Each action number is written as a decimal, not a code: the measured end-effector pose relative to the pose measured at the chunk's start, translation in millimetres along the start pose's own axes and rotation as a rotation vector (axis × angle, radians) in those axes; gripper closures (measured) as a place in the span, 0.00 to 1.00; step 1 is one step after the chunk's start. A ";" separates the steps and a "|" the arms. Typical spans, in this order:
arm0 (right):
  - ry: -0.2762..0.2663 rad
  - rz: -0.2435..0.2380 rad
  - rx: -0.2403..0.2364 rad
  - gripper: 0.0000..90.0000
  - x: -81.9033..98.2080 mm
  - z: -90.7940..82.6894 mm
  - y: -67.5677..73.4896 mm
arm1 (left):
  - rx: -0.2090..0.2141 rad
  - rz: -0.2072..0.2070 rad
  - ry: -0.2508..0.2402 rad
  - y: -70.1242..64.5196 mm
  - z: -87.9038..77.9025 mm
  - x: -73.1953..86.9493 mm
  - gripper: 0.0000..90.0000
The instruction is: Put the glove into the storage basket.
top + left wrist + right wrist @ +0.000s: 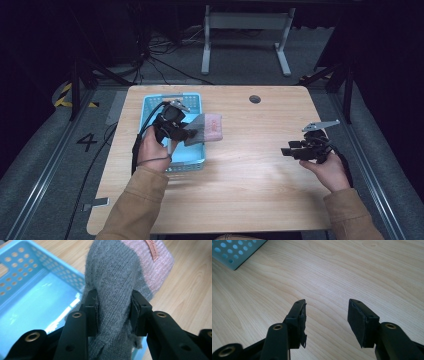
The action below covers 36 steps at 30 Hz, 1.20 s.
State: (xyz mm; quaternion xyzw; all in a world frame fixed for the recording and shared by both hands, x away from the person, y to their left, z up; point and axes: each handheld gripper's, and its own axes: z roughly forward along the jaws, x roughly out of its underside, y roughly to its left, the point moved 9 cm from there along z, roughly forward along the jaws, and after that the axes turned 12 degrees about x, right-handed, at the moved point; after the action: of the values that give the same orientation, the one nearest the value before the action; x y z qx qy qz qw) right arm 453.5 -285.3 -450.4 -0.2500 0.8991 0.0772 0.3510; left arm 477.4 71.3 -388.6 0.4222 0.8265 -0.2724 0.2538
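Note:
A knitted grey and pink garment (206,128) with a small pink label hangs over the right rim of a light blue perforated basket (194,161). My left gripper (186,134) is shut on its grey part; in the left gripper view both black pads press the grey knit (112,295), with the pink end (155,267) stretching away over the wood. My right gripper (288,151) rests low over the right side of the table. In the right gripper view (325,315) its jaws stand open with bare wood between them.
The wooden table (250,170) carries a round cable hole (254,99) near its far edge. A corner of the basket (234,252) shows at the top left of the right gripper view. Beyond the table stand a grey metal frame (245,30) and floor cables.

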 end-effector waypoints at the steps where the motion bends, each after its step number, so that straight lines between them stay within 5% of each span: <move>1: 0.001 0.001 -0.001 0.55 0.7 -0.5 -0.3 | -0.002 -0.006 -0.002 3.0 -1.5 0.7 0.72; 22: 0.024 0.025 0.026 0.55 18.3 -5.4 -6.5 | -0.065 -0.106 0.037 68.1 -16.2 22.6 0.71; 36: 0.029 0.036 0.036 0.54 26.6 -8.9 -8.6 | -0.069 -0.171 0.117 96.3 10.4 41.7 0.71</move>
State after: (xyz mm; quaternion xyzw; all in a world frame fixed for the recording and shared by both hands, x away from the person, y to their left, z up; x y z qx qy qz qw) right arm 435.9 -306.1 -461.4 -0.2287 0.9097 0.0634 0.3408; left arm 538.5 135.4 -445.9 0.3565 0.8818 -0.2394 0.1951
